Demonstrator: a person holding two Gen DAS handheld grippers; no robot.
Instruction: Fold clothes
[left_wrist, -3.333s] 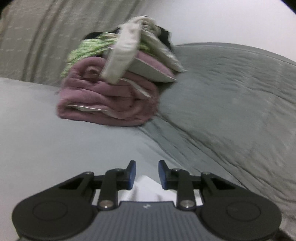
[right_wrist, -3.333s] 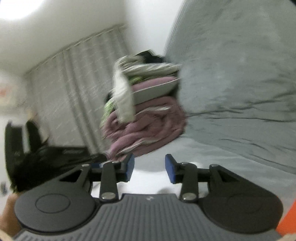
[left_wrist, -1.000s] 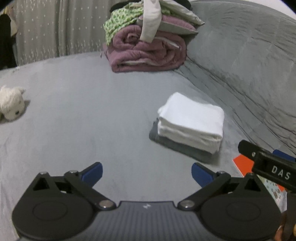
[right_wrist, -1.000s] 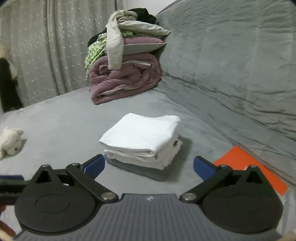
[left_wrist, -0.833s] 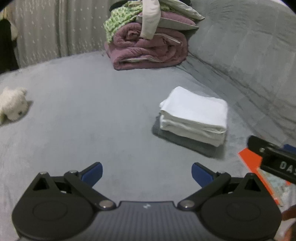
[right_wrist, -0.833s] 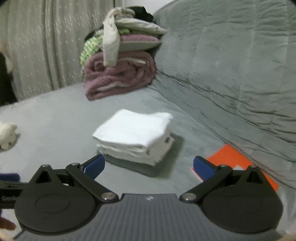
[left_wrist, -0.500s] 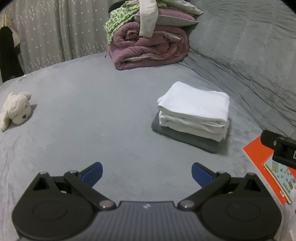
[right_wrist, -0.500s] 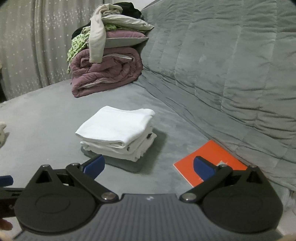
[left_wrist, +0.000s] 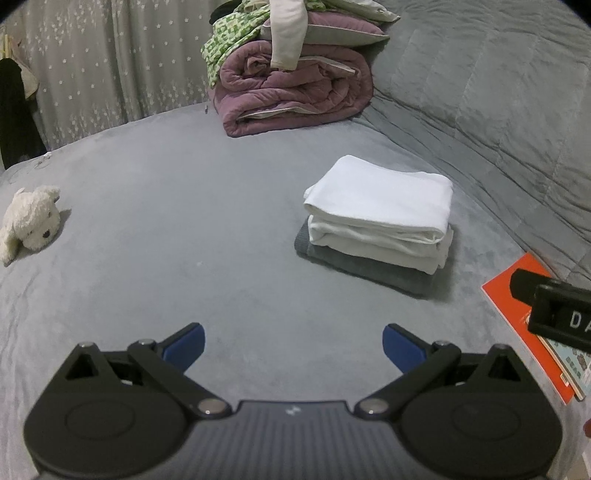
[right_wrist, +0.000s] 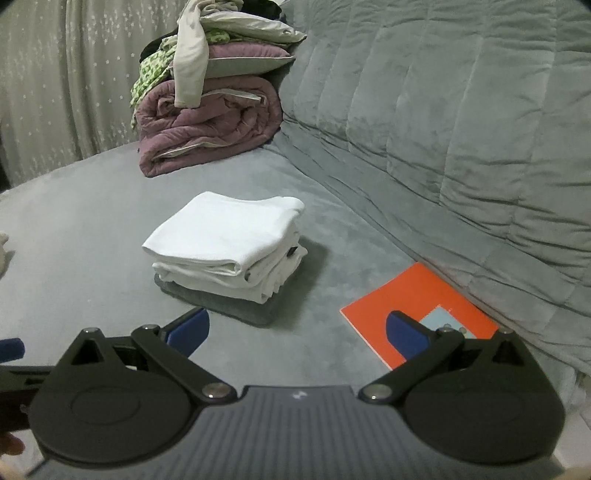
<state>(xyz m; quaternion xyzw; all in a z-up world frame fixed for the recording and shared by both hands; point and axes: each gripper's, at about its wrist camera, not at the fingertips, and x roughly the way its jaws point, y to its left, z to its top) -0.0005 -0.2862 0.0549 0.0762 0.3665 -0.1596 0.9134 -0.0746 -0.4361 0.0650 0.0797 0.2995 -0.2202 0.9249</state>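
White folded stack (left_wrist: 380, 206) on bed (left_wrist: 184, 221); both grippers empty, fingers spread.

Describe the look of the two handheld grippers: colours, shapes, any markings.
Both are alike. The left gripper and the right gripper each have a ribbed dark grey body bearing a small pale logo, two round black discs, black linkage arms with silver pivot pins, and blue pads on the fingers. In the left view the right gripper's black side shows white letters "DA". No cables or sleeves visible.

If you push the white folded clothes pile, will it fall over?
Probably not: the white folded pile is low and wide on a grey folded cloth. The soft layers would likely slide or slump. Lifted by one edge, it would probably flop open.
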